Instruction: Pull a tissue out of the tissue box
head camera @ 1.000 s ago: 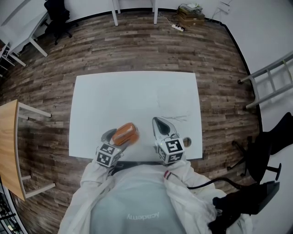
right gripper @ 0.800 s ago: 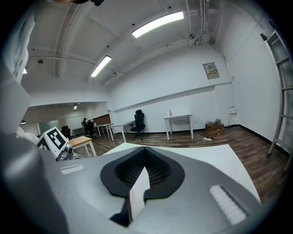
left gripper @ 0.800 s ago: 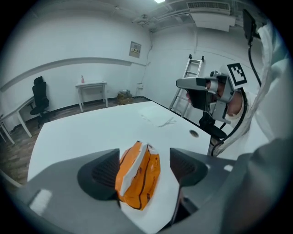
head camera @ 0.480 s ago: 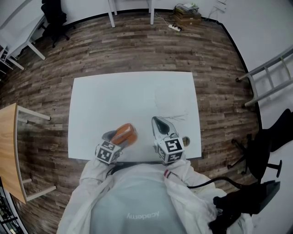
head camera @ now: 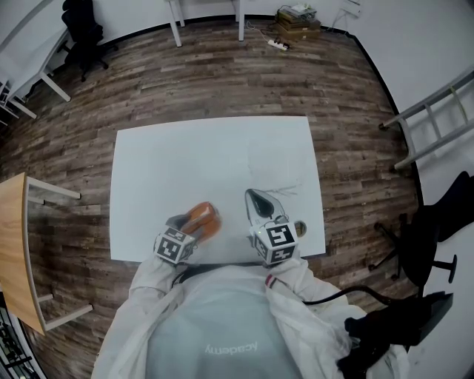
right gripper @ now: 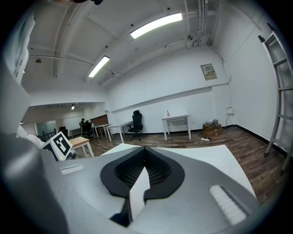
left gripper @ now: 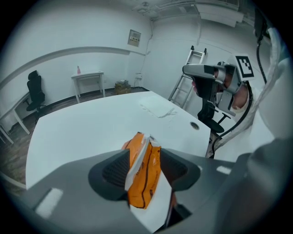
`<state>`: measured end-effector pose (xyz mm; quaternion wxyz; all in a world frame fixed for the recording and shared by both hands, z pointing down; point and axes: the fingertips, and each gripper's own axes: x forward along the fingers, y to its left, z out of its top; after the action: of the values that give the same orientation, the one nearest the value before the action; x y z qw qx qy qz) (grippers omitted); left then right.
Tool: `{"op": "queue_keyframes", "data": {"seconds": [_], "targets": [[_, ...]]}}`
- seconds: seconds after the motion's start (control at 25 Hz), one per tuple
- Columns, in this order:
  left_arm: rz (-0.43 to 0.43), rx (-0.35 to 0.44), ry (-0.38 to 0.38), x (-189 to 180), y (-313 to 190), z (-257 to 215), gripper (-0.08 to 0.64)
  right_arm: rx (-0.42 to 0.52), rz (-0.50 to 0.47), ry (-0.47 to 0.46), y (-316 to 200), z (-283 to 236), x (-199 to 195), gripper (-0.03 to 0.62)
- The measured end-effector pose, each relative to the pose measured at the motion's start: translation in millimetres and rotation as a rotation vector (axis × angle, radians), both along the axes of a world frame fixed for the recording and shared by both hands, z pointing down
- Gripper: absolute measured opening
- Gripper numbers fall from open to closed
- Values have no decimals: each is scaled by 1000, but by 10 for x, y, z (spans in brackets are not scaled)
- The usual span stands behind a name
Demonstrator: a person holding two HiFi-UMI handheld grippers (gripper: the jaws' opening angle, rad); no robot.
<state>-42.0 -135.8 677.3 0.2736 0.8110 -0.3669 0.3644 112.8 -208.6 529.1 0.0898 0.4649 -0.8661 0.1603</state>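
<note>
An orange tissue pack (head camera: 201,217) lies near the front edge of the white table (head camera: 215,148). My left gripper (head camera: 194,222) points steeply down onto it. In the left gripper view the pack (left gripper: 143,176) stands squeezed between the two dark pads (left gripper: 114,171), with a white flap along its top. The jaws have just been closing with the pack between them. My right gripper (head camera: 257,198) hovers just to the pack's right with its tips together and nothing in them (right gripper: 144,148). A flat, crumpled tissue (left gripper: 158,109) lies further out on the table.
A round cable hole (head camera: 301,229) sits at the table's front right corner. A wooden side table (head camera: 11,244) stands to the left, a ladder (head camera: 429,126) and a black office chair (head camera: 437,237) to the right. Boxes (head camera: 298,18) rest by the far wall.
The left gripper has sunk onto the orange pack and its jaws have narrowed around it, so the pack looks thinner. The right gripper has stayed where it was.
</note>
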Motion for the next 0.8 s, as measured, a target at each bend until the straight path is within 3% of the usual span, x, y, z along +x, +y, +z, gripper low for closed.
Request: {"op": "queue_keyframes", "data": {"seconds": [0.8], "targets": [[23, 21, -27, 63, 28, -73, 75, -12, 10, 3, 73, -39, 78, 0]]}}
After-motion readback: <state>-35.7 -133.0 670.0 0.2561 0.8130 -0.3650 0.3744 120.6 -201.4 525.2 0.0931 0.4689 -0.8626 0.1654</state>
